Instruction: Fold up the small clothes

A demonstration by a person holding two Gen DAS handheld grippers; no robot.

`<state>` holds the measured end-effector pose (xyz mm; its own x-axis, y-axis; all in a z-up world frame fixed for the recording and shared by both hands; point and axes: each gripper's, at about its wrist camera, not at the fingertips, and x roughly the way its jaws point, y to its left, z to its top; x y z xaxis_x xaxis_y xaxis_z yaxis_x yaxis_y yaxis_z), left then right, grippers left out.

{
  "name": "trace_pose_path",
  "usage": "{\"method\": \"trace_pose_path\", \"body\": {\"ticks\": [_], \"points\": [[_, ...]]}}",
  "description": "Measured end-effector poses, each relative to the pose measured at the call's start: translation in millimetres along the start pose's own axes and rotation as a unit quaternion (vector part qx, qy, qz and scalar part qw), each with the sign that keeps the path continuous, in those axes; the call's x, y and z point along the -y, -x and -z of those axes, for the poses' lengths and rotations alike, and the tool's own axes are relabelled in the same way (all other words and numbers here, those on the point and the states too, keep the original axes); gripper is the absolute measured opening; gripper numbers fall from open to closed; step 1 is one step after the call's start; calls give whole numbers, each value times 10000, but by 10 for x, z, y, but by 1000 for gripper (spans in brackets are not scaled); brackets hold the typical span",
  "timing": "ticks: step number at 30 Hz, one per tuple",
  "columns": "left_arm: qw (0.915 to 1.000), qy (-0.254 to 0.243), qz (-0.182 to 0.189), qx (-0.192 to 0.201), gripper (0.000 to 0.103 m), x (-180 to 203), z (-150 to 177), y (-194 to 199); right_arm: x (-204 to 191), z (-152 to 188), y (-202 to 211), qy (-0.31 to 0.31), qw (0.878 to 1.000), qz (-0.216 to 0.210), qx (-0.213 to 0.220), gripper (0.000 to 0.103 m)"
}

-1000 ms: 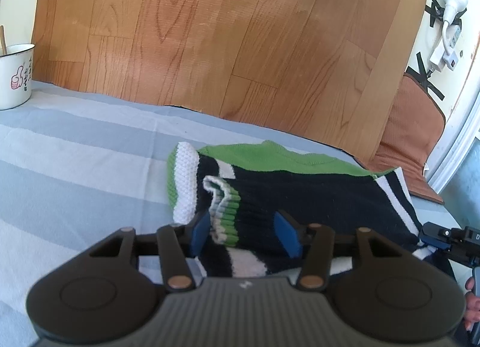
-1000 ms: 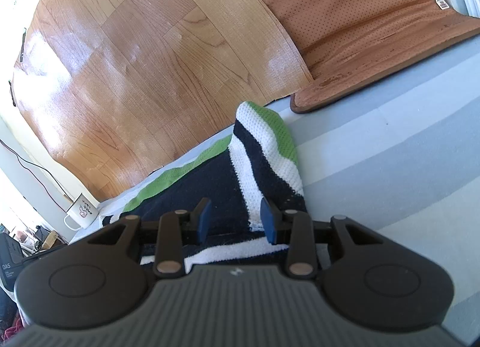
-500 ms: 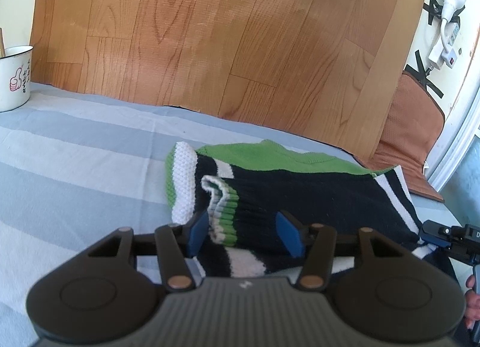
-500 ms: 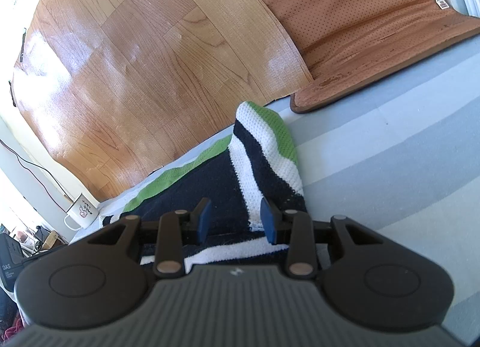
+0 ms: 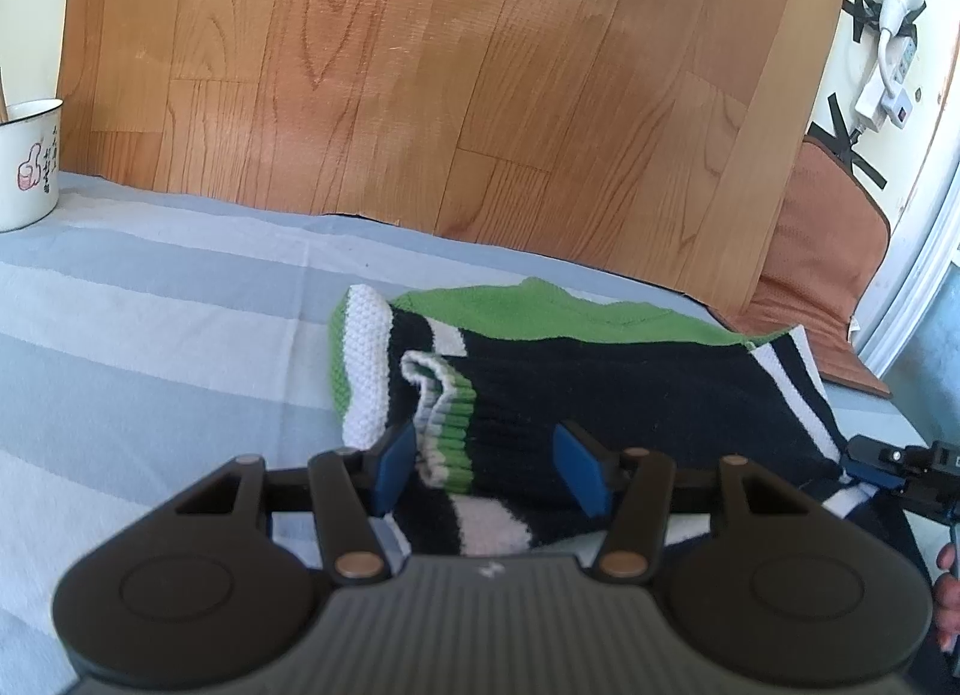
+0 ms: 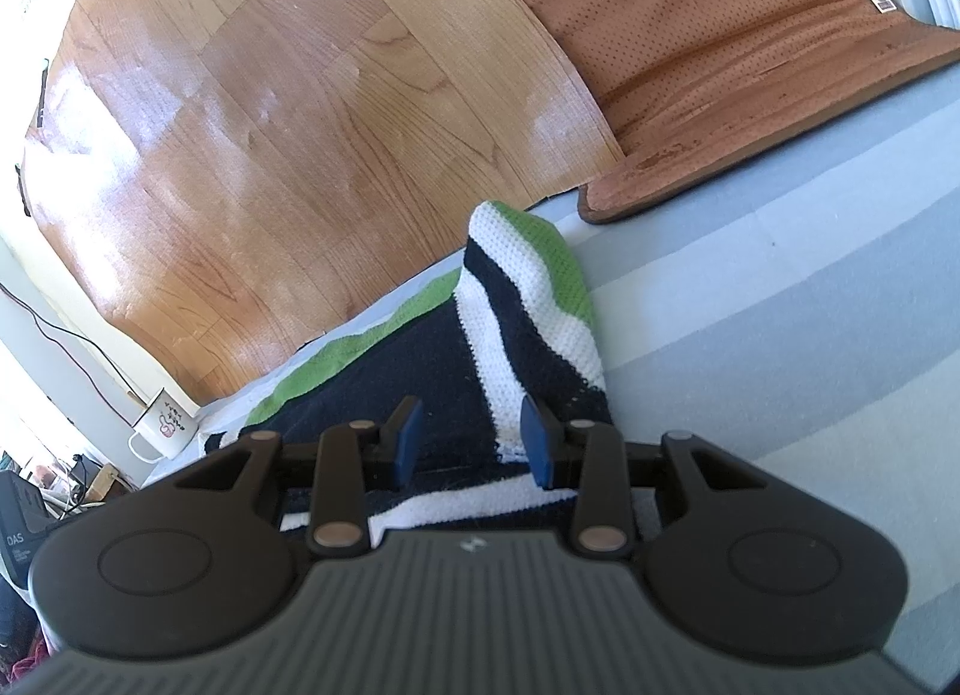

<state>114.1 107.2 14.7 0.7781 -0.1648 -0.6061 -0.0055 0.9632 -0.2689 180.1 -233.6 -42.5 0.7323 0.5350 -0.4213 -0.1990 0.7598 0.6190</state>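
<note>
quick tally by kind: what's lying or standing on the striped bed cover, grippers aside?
Knitted sweater, black with green and white stripes: 1
White enamel mug with a thumbs-up print: 1
Brown perforated seat cushion, leaning up at the far edge: 1
Total: 3
</note>
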Motion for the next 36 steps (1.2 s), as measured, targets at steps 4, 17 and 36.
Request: {"method": "trace_pose_path", "body": {"ticks": [4, 17, 36], "points": [[9999, 19, 104, 69, 64, -22, 2, 43, -4, -10, -22, 12, 10000, -13, -67, 39], [9951, 259, 873, -394, 56, -15, 824, 1576, 217, 448, 1406, 115, 9950, -490, -867, 48], [9831, 792, 1033, -1288, 72, 190, 1958, 2313, 461, 1242, 2288, -31, 9797, -1261, -1556, 48]]}}
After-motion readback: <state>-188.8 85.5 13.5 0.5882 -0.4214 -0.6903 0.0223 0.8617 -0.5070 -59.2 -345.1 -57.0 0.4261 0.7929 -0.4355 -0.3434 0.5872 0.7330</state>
